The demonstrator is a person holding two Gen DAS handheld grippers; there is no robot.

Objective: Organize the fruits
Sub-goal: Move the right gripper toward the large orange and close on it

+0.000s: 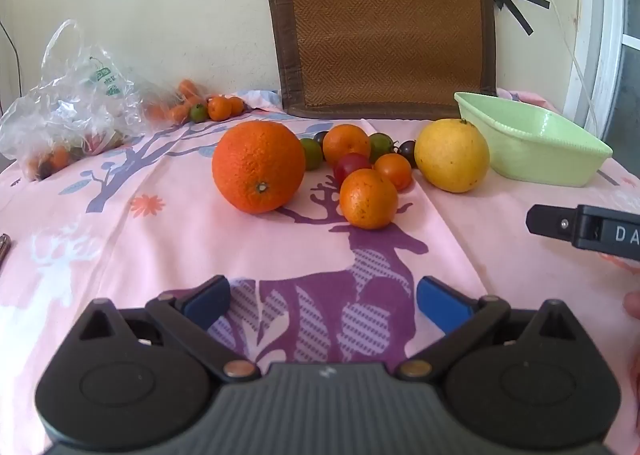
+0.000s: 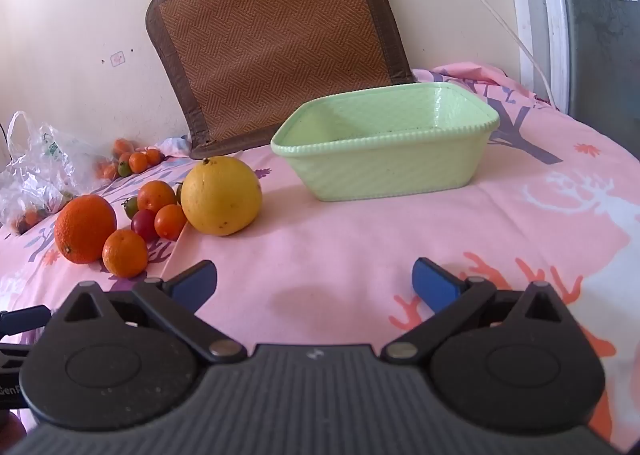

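Note:
A big orange (image 1: 258, 166) (image 2: 85, 228), a yellow citrus fruit (image 1: 452, 154) (image 2: 221, 196), small tangerines (image 1: 368, 198) (image 2: 125, 253) and cherry tomatoes (image 1: 351, 166) (image 2: 144, 224) lie on the pink tablecloth. An empty light green basket (image 1: 532, 143) (image 2: 384, 147) stands to their right. My left gripper (image 1: 323, 301) is open and empty, short of the fruits. My right gripper (image 2: 314, 281) is open and empty, short of the basket; one of its black fingers (image 1: 560, 225) shows in the left wrist view.
A clear plastic bag (image 1: 68, 103) (image 2: 36, 171) with more small fruits lies at the far left, with loose tangerines (image 1: 220, 108) beside it. A brown woven mat (image 1: 380, 27) (image 2: 272, 39) leans on the wall behind. A white cable (image 1: 560, 23) hangs at the right.

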